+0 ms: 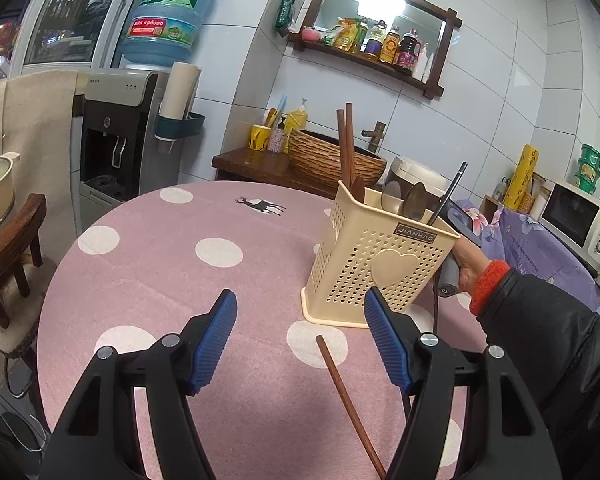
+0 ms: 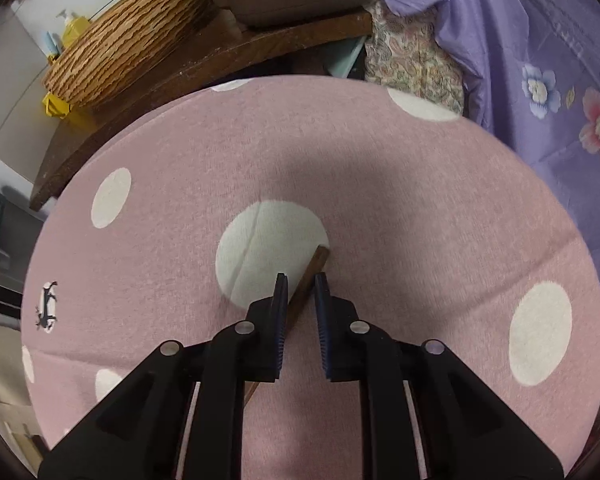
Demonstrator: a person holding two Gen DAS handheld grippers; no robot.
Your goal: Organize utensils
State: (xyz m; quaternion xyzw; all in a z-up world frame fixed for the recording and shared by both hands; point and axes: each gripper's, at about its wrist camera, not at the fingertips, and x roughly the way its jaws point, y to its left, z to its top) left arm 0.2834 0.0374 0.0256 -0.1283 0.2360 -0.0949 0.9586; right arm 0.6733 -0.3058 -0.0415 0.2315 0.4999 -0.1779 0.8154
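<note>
A big blue water bottle (image 1: 168, 12) is sitting on its cooler (image 1: 120, 136); sauce bottles (image 1: 384, 44) are lining a shelf; a microwave (image 1: 580, 216) is standing nearby.

The table (image 1: 172, 280) wears a matt pink cloth with a soft, faintly fuzzy weave. The holder (image 1: 380, 264) is smooth cream plastic, perforated, with dark wooden chopsticks (image 1: 346, 148) and dull metal spoons (image 1: 414, 200) in it; the loose chopstick (image 1: 348, 400) is smooth brown wood. Both grippers have matt black plastic arms and ribbed blue pads (image 2: 281, 308).
</note>
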